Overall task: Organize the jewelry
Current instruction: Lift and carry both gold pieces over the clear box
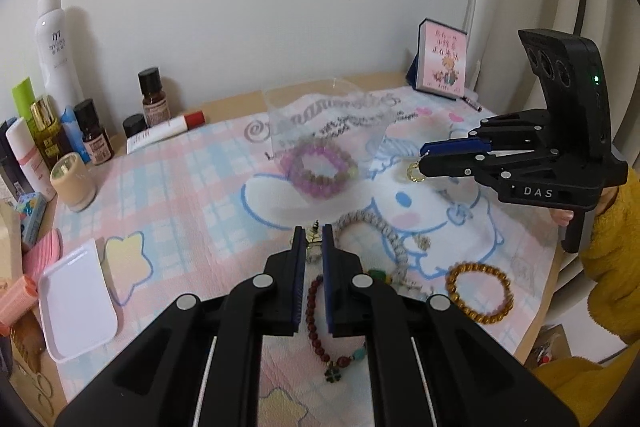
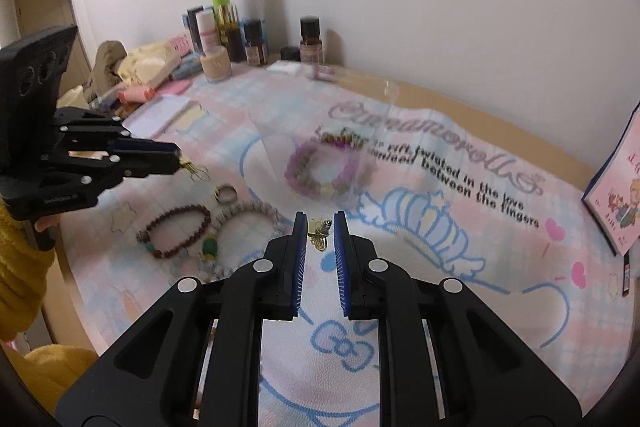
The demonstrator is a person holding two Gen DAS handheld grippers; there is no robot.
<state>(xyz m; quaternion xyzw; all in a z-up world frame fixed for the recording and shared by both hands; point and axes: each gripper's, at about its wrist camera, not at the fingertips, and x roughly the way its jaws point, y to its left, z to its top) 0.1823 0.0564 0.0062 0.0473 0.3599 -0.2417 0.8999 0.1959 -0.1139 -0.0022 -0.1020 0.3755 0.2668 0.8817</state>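
We're early on: only the purple bead bracelet sits in the clear plastic box, far centre; left gripper and right gripper each pinch a small gold earring, three bracelets left on the mat.

mat: pastel pink and blue plaid, white cartoon dog outlined in blue
bracelet in clear box: purple, some yellowish beads
beaded bracelet: amber gold
other one: dark red, turquoise bead
tray: plain white

Black jaws, blue pads, mustard fleece sleeve
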